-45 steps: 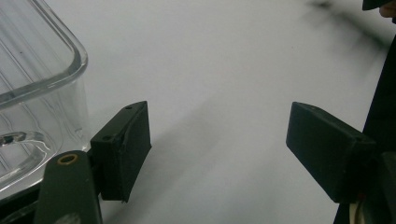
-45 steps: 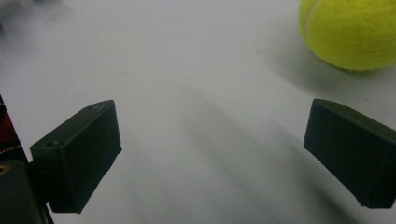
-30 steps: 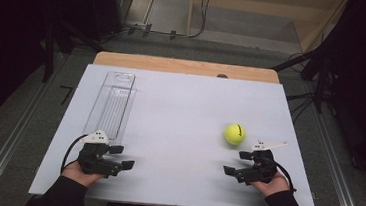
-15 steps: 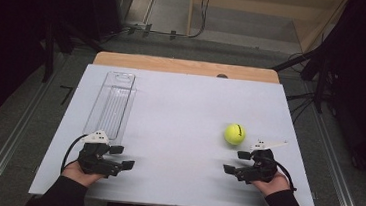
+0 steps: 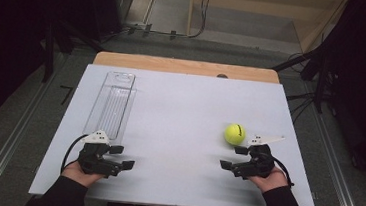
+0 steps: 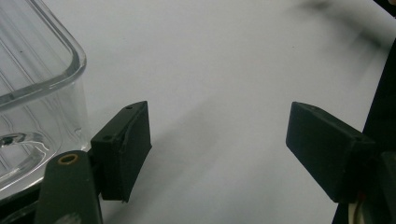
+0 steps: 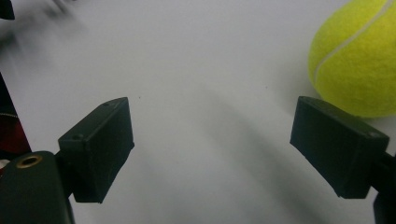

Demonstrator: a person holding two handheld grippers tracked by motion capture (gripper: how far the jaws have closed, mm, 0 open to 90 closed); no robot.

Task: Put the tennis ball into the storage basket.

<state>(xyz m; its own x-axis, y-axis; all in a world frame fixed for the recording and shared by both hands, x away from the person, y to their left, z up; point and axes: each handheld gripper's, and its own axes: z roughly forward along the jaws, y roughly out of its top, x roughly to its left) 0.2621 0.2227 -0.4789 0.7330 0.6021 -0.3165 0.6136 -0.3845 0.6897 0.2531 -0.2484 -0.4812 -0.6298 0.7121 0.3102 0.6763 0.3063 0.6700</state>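
A yellow tennis ball (image 5: 235,133) lies on the white table (image 5: 180,108) at the right. My right gripper (image 5: 233,157) rests just in front of it, pointing left. In the right gripper view the ball (image 7: 355,60) sits beyond the outer side of one jaw, and the right gripper (image 7: 212,144) is open. Its jaws have just been closing partway, with only bare table between them. My left gripper (image 5: 122,157) lies at the near left, open and empty (image 6: 219,149). It is beside the near end of a clear plastic tray (image 5: 112,104), whose corner (image 6: 37,93) shows close by.
A wooden strip (image 5: 184,66) runs along the table's far edge. Dark stands and cables lie on the floor beyond and at both sides. A person's hands and black sleeves come in at the bottom.
The right gripper's jaws stand somewhat narrower than a second ago. Both hands, the ball and the tray have stayed where they were.
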